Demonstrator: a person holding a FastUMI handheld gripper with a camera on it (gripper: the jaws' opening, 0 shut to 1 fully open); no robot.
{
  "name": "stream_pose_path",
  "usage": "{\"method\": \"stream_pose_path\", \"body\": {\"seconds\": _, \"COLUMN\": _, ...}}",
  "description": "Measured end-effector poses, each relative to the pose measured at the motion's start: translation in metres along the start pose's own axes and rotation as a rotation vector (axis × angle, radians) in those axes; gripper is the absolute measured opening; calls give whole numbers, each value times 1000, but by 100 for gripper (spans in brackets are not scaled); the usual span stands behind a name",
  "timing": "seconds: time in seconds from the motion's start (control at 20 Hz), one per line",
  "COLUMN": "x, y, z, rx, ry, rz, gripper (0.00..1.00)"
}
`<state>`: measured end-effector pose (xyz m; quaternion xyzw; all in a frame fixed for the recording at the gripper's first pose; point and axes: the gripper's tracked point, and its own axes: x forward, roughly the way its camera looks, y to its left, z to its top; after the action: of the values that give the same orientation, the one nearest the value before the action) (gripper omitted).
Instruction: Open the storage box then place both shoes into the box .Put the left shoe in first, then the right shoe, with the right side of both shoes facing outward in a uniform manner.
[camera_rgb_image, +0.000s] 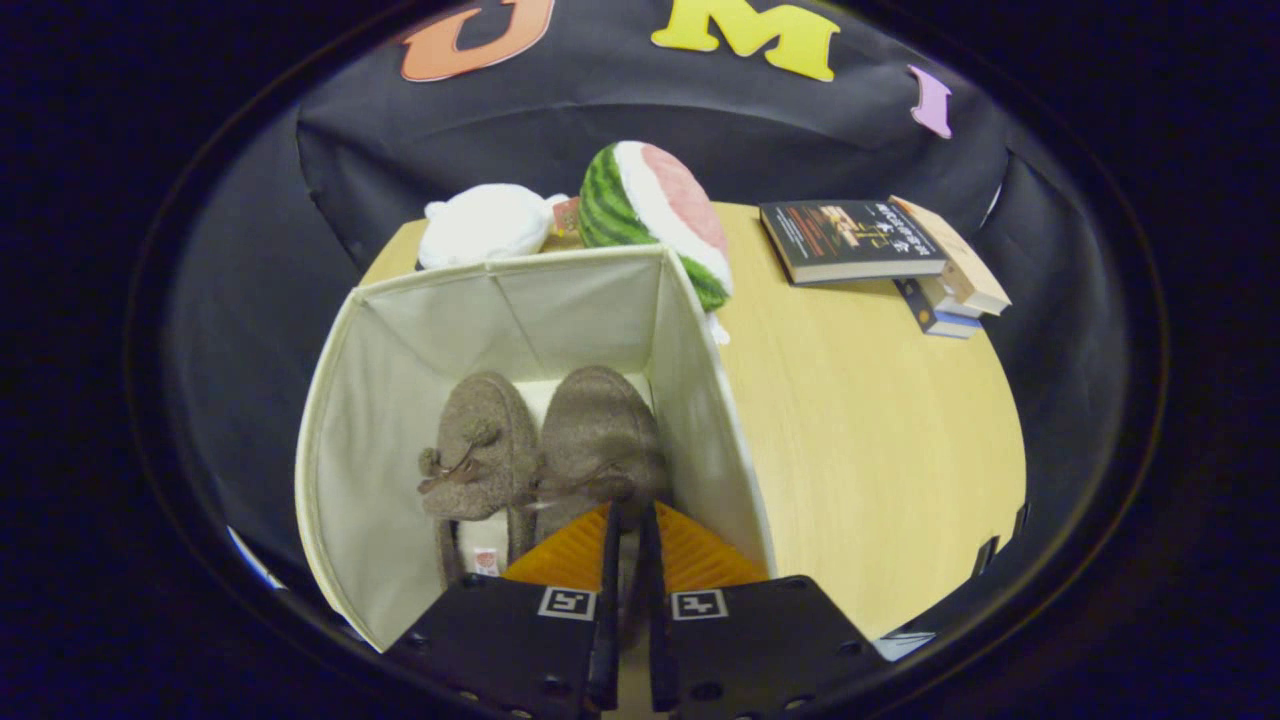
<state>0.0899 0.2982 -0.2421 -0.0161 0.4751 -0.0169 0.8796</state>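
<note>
While I look down along the gripper, the table (880, 430) takes up the right and centre of the frame, a pale wood top running back to the booth's black cloth wall. On its left part stands the storage box (385, 400), a cream fabric bin with its top open, so I see straight down its inner walls to the floor of it. Both shoes lie inside, side by side and touching, toes pointing away from me. The left shoe (480, 450) sits in the middle of the box, brown and fuzzy, with a small pompom tie on its upper. The right shoe (600, 430) lies just beside it, close against the box's right wall.

At the bottom centre of the frame my gripper (630, 530) reaches into the box with its fingers drawn nearly together, leaving a narrow slit. They sit at the heel end of the right shoe, whose rear edge runs down between them; I cannot tell whether both press on it.

Behind the box, at upper centre, leans a watermelon-slice plush (650, 210), with a white plush toy (485, 225) left of it. At upper right, a stack of books (870, 245) rests on the table.
</note>
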Motion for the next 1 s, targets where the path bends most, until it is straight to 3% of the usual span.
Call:
{"method": "stream_pose_path", "body": {"seconds": 0.05, "x": -6, "y": 1, "z": 4, "rx": -14, "ry": -21, "rz": 16, "gripper": 17}}
{"method": "stream_pose_path", "body": {"seconds": 0.1, "x": -14, "y": 4, "z": 6, "rx": -17, "ry": -39, "rz": 42, "gripper": 32}}
{"method": "stream_pose_path", "body": {"seconds": 0.35, "x": -66, "y": -12, "z": 38, "rx": -71, "ry": -229, "rz": 80, "gripper": 80}}
{"method": "stream_pose_path", "body": {"seconds": 0.4, "x": -77, "y": -21, "z": 42, "rx": -74, "ry": -271, "rz": 72, "gripper": 96}}
{"method": "stream_pose_path", "body": {"seconds": 0.6, "x": -123, "y": -69, "z": 58, "rx": -35, "ry": -400, "rz": 89, "gripper": 96}}
{"method": "stream_pose_path", "body": {"seconds": 1.0, "x": -211, "y": -221, "z": 71, "rx": 98, "ry": -616, "rz": 14, "gripper": 96}}
